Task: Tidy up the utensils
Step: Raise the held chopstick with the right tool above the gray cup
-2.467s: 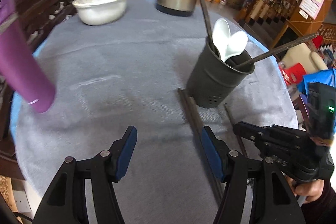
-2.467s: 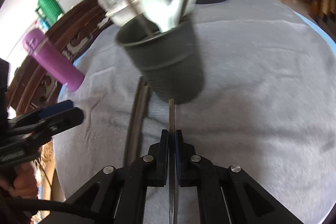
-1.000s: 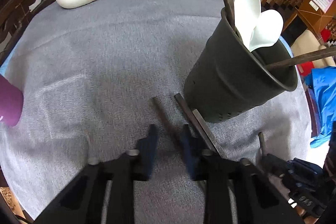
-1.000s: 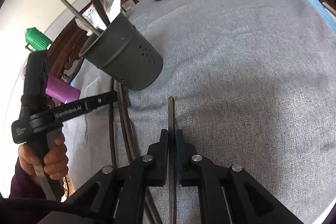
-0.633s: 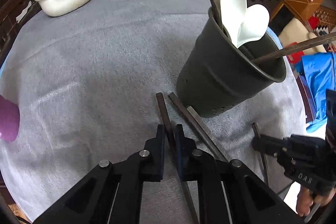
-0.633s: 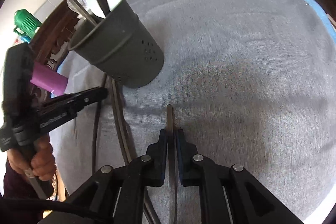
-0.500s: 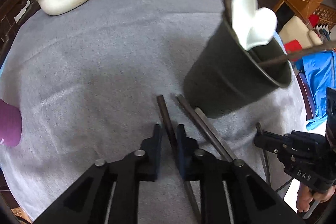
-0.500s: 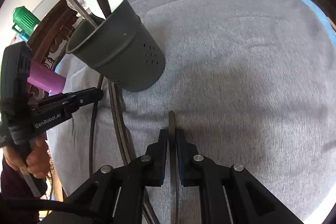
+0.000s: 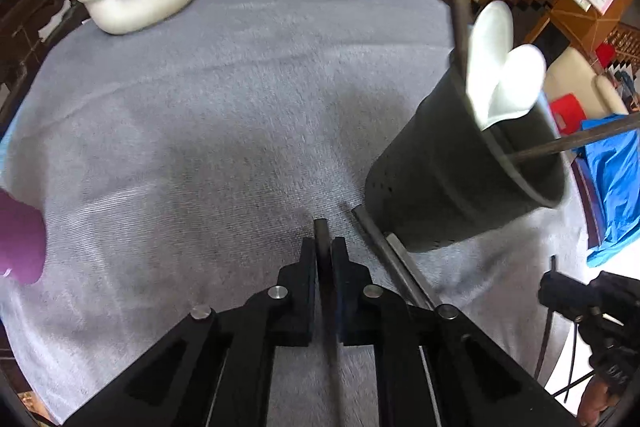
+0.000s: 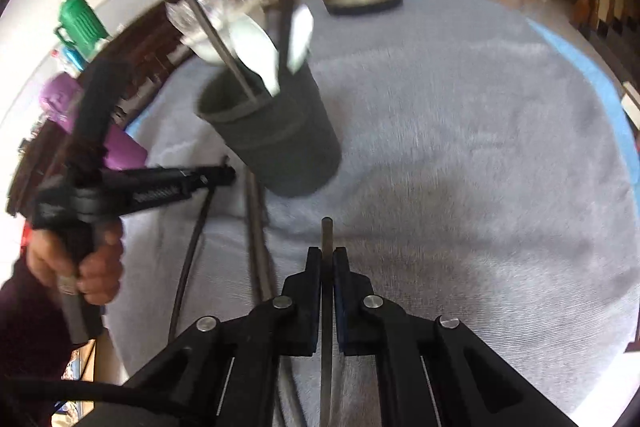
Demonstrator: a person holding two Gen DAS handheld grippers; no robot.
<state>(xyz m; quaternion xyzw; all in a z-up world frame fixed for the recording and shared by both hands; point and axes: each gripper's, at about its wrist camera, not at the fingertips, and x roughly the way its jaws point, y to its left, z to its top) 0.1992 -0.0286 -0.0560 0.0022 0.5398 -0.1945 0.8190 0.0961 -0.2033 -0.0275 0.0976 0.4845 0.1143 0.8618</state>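
Left gripper [image 9: 324,247]: bottom centre, level, pads clamped on a dark chopstick [image 9: 322,231]. Right gripper [image 10: 327,259]: bottom centre, pads pinching a second chopstick [image 10: 327,233]. Utensil holder [image 9: 452,187]: right of frame, holding white spoons [image 9: 500,67]; loose chopsticks [image 9: 384,247] at its base.

Left gripper [image 9: 324,251] tight around dark chopstick [image 9: 321,227].

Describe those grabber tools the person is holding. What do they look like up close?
Each hand-held gripper is matte black plastic. The left one and the right one have two flat fingers with blue inner pads, hinged on angular linkage arms with round silver rivets. From the side, the left one has a pistol-style handle, white lettering too blurred to read, and a thin black cable. The hand gripping it wears a dark maroon sleeve.
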